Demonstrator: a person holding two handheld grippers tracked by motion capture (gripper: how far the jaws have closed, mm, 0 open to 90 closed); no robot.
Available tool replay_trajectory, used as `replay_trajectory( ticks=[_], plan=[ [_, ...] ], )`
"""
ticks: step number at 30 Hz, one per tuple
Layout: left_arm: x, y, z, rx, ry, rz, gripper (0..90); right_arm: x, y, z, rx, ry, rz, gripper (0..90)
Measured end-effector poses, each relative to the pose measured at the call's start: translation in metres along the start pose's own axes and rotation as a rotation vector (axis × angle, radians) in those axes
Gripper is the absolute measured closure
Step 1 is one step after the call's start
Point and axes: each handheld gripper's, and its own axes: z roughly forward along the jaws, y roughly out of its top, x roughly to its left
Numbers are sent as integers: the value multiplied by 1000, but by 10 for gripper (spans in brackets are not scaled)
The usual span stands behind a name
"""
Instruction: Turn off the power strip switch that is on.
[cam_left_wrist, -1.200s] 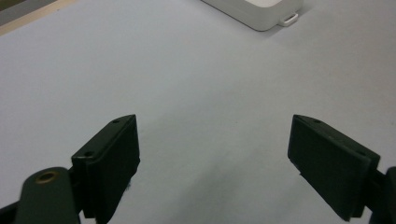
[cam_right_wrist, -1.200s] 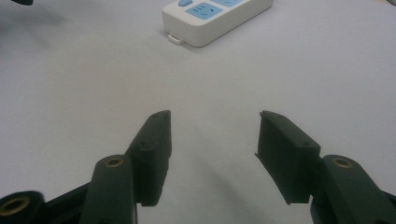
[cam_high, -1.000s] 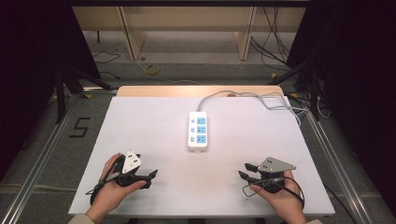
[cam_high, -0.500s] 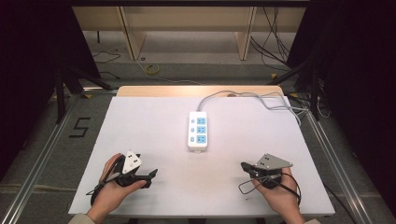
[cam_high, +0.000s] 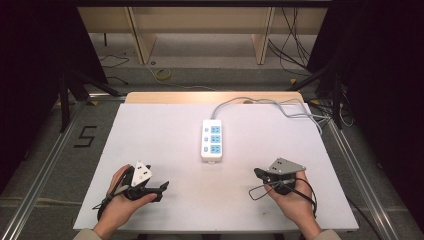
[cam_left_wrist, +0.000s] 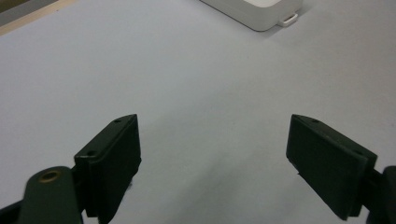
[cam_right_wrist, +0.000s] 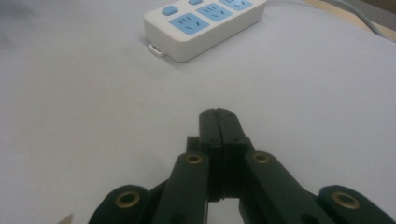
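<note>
Nearest to me, both hands rest at the near edge of the white table (cam_high: 150, 125). My left gripper (cam_high: 159, 189) lies low over the surface with its jaws spread wide, nothing between them; in the left gripper view there is bare tabletop in the gap. My right gripper (cam_high: 258, 173) has its jaws pressed flat together, pinching nothing, tips aimed toward the table's middle.

Farther out, midway across the table and between the two grippers, sits the power strip (cam_high: 211, 139): white body, blue sockets facing up, lying flat, long axis running away from me. Well apart from both grippers. In the right gripper view its near end (cam_right_wrist: 187, 35) shows a small hanging tab; the sockets I can see are empty.

Beyond it, the grey cable (cam_high: 260, 102) curves off the far right side of the table.

Judgement: work on the strip not yet begun. No contact, no plug in hand. Everything is left: reach, then handle.
</note>
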Motion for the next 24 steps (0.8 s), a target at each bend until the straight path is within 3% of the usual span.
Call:
replay_trajectory(
  ticks=[24],
  plan=[
    [1,-1,-1,6,5,9,178,-5,21,17,19,0,0,900]
  ],
)
